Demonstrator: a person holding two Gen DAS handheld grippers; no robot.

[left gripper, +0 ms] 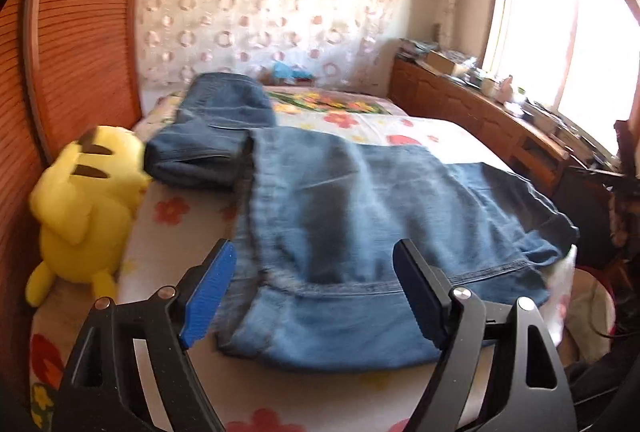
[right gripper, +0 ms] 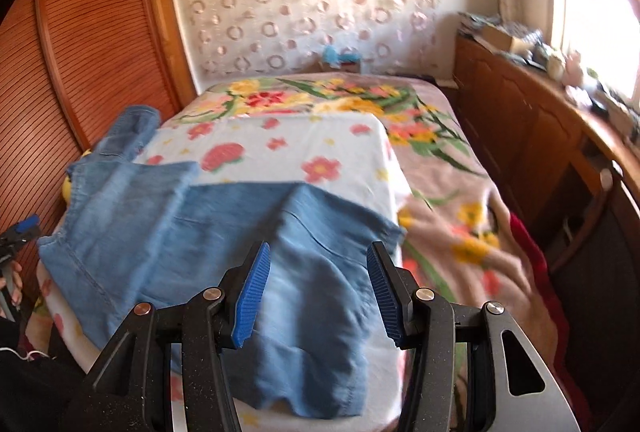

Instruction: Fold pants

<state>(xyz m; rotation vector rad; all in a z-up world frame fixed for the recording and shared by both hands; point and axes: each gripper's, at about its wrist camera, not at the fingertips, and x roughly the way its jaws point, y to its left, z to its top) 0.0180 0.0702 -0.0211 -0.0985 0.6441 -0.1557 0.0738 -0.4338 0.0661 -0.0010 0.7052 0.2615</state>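
Jaws parted, ribbed blue pads [left gripper: 208, 296] — soft faded denim pants [left gripper: 360, 216], rumpled

Two wrist views over shared jeans [left gripper: 360, 199]

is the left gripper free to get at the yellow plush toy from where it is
Probably yes. The left gripper is open with nothing gripped, hovering over the jeans. The yellow plush toy lies beside them against the wooden wall, uncovered, with only bare bedsheet between.
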